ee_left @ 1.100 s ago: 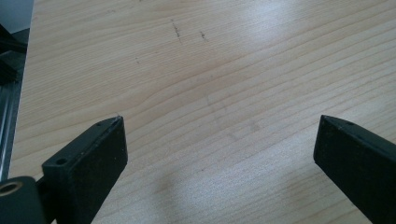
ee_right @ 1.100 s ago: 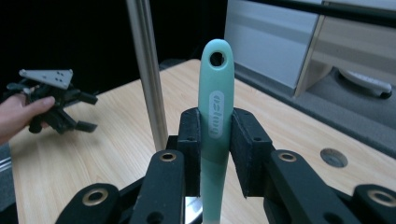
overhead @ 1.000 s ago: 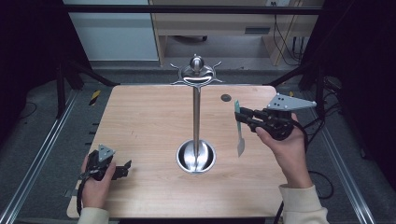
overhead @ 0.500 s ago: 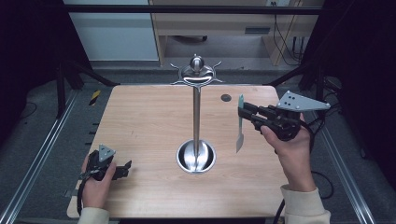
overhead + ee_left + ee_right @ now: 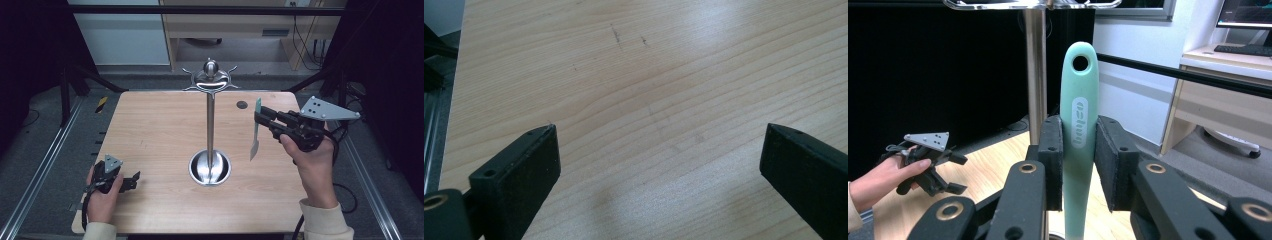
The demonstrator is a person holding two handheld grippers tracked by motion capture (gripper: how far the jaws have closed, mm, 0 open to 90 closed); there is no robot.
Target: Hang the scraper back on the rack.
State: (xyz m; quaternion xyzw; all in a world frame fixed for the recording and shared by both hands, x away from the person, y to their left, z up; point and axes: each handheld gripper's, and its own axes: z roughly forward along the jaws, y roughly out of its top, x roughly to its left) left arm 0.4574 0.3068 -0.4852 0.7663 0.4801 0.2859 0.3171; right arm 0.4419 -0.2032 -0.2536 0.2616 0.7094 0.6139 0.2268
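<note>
The wooden table (image 5: 160, 130) has a pale, fine-grained top with rounded corners; faint scuff marks show in the left gripper view. Metal rails (image 5: 40, 170) run along its left and right sides on the grey floor.

A polished metal stand (image 5: 210, 125) rises from the table centre: round mirror-finish base, slim vertical pole, and a ring of curved hooks with a ball knob on top. A small dark round spot (image 5: 242, 104) lies on the table right of the pole, towards the far edge.

The right gripper (image 5: 260, 116), held above the right half of the table, has its jaws closed on the mint-green handle of a utensil (image 5: 255, 135). The handle is smooth plastic with a hanging hole at its upper end and an embossed oval label; the utensil hangs upright, its pale lower end pointing down above the table, right of the stand and clear of it. In the right gripper view the pole stands directly behind the handle.

The left gripper (image 5: 131, 181) rests at the near left corner, jaws spread wide apart with bare wood between them.
</note>
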